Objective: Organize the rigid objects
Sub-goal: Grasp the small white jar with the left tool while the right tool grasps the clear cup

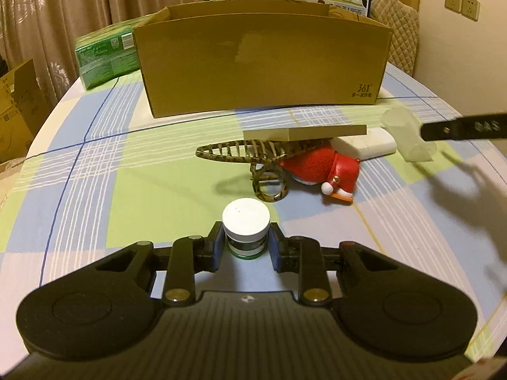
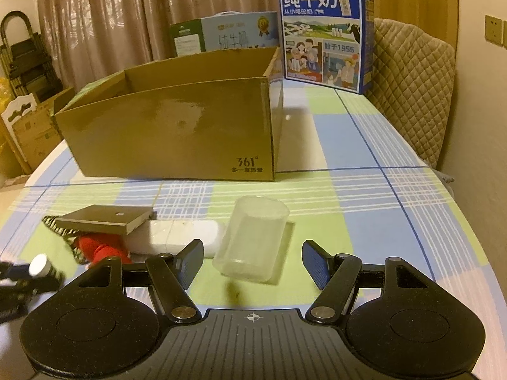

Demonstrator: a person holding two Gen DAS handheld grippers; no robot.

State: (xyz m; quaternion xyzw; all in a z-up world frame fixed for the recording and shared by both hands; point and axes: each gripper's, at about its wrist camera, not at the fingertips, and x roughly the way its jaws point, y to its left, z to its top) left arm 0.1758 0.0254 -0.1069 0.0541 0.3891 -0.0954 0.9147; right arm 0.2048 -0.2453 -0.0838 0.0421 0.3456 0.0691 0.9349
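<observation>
checked tablecloth [image 1: 95,190], left gripper [image 1: 247,247] jaws clamping white-lidded jar [image 1: 246,221], right gripper [image 2: 252,264] jaws wide around clear cup [image 2: 250,237]

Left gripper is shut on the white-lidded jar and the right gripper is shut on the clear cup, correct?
Not quite. The left gripper is shut on the jar, but the right gripper is open: in the right wrist view its pads stand clear of the cup on both sides.

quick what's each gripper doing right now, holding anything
left gripper: shut on the small white-lidded jar.
right gripper: open, holding nothing; the clear plastic cup stands between its fingers, untouched.
</observation>
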